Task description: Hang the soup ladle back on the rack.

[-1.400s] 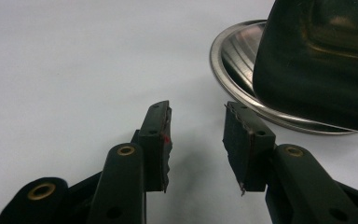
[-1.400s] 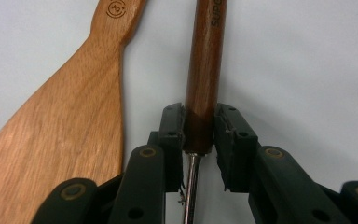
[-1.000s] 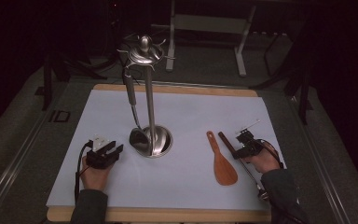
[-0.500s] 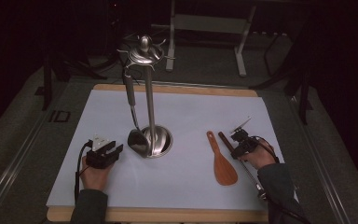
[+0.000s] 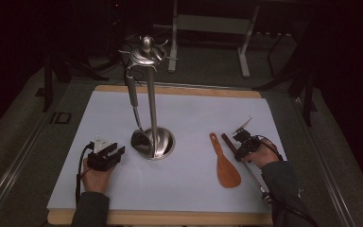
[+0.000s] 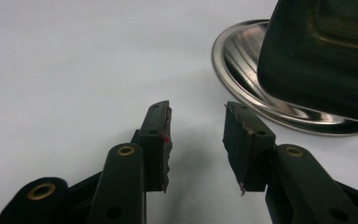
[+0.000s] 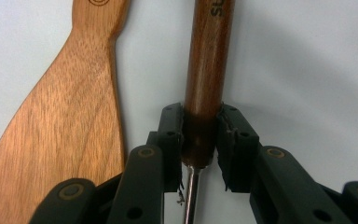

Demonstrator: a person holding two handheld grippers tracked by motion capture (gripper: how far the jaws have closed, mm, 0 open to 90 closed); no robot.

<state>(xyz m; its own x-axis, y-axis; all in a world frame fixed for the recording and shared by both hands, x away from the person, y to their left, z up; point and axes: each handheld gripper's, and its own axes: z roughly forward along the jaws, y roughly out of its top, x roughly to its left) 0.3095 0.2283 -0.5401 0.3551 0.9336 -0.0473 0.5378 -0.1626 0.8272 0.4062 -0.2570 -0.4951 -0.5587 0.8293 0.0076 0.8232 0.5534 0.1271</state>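
A steel utensil stand (image 5: 152, 99) rises at mid-table, and a dark ladle (image 5: 140, 140) hangs from its hooked top, its bowl down by the round base (image 6: 242, 79). My left gripper (image 5: 108, 153) (image 6: 196, 112) rests open on the mat just left of that base, with nothing between its jaws. A light wooden spatula (image 5: 226, 165) (image 7: 70, 116) lies flat to the right. Beside it lies a utensil with a dark wooden handle (image 7: 209, 56) and a thin metal shaft (image 5: 254, 178). My right gripper (image 5: 243, 144) (image 7: 201, 116) is shut on the handle's end where the shaft comes out.
A white mat (image 5: 194, 113) covers a wooden board (image 5: 179, 90) whose edge shows at the back and front. Grey carpeted floor surrounds it. Dark stands and a metal table frame (image 5: 208, 23) are beyond the far edge.
My right hand and gripper have edged slightly left along the dark-handled utensil. The left gripper, the stand and the spatula have not moved.
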